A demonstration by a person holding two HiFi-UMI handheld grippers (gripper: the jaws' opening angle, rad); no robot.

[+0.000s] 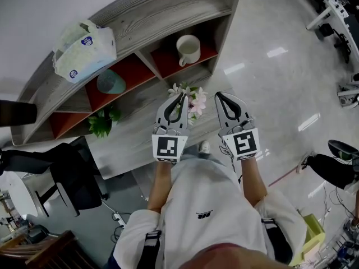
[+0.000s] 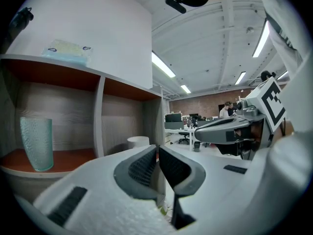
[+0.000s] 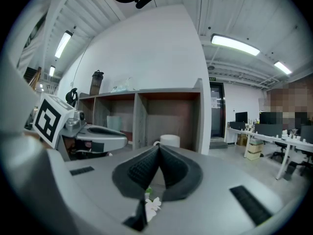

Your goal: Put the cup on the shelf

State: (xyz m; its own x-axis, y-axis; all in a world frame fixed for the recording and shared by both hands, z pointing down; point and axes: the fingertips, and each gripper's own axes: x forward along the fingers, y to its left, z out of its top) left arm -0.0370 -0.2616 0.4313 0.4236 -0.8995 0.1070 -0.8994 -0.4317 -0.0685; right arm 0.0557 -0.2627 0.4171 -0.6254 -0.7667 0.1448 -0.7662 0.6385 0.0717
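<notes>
Already shelved, it seems: cup (image 1: 188,49) upright in the shelf (image 1: 168,7), both grippers empty.
Left gripper (image 1: 180,97) and right gripper (image 1: 220,97) are held side by side, near each other. Each has its jaws clenched together with nothing between them, as each gripper's own view shows. The cup stands ahead of both and well apart, dead ahead of the right gripper's tips and a little left of the left one's, in the shelf's end compartment. A teal glass (image 1: 110,82) sits further left of the left gripper, one compartment over. Flowers (image 1: 194,101) lie just below the jaw tips. Judgement: the placing step looks finished. The next move probably calls only for drawing both grippers back, or, if the cup needs reseating, opening one pair of jaws first.
</notes>
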